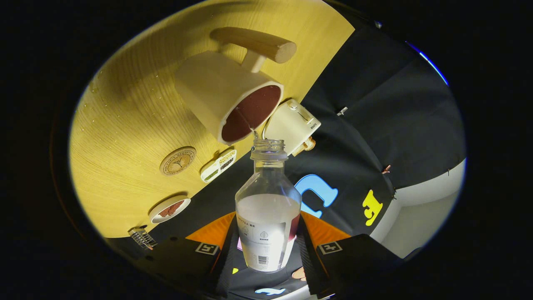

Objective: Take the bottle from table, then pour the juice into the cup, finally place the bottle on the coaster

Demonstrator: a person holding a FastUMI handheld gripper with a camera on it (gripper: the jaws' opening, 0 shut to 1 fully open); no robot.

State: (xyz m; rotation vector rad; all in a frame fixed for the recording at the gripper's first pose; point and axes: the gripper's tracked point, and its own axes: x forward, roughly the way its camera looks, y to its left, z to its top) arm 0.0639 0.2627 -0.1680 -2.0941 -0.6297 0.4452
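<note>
Jaws closed on the bottle point(267, 216), both fingers pressing its sides.
The open bottle is tilted, its mouth at the rim of the cup point(227, 95); a thin stream runs into the cup. The coaster point(178, 160) lies on the tabletop point(125, 125) near the cup.

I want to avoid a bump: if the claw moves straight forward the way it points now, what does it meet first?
Probably the cup: the claw, shut on the bottle, points at the cup's mouth, and the bottle's neck almost touches its rim. Depth is unclear.
</note>
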